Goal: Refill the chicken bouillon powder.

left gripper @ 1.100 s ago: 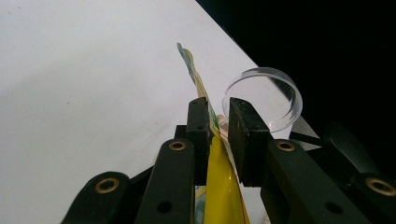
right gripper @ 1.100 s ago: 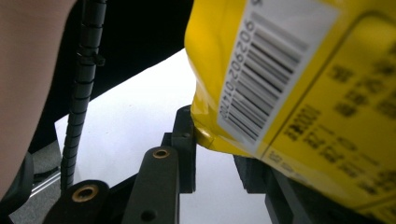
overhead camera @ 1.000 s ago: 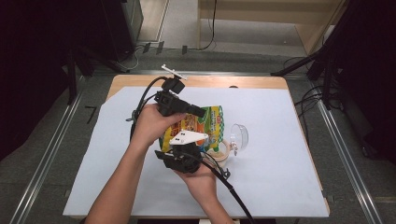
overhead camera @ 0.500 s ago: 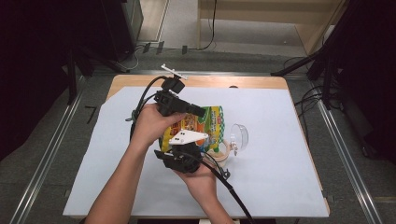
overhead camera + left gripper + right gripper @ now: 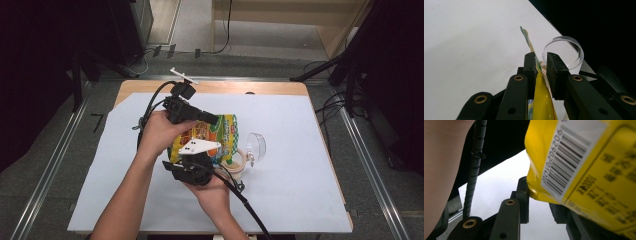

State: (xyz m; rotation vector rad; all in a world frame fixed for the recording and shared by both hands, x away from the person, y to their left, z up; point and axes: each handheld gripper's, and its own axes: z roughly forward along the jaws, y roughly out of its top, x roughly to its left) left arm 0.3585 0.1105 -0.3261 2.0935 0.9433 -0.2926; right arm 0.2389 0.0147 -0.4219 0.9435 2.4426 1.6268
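Overhead, both claws pinch yellow snack bag point(image 5: 220, 135) – right claw point(image 5: 539, 195) view alone shows barcode point(image 5: 564, 162).

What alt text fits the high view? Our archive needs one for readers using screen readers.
Two hands hold a yellow snack bag above a white sheet on a wooden table, the left gripper clamping its far edge and the right gripper its near edge. A clear round lid stands open beside a jar just right of the bag.
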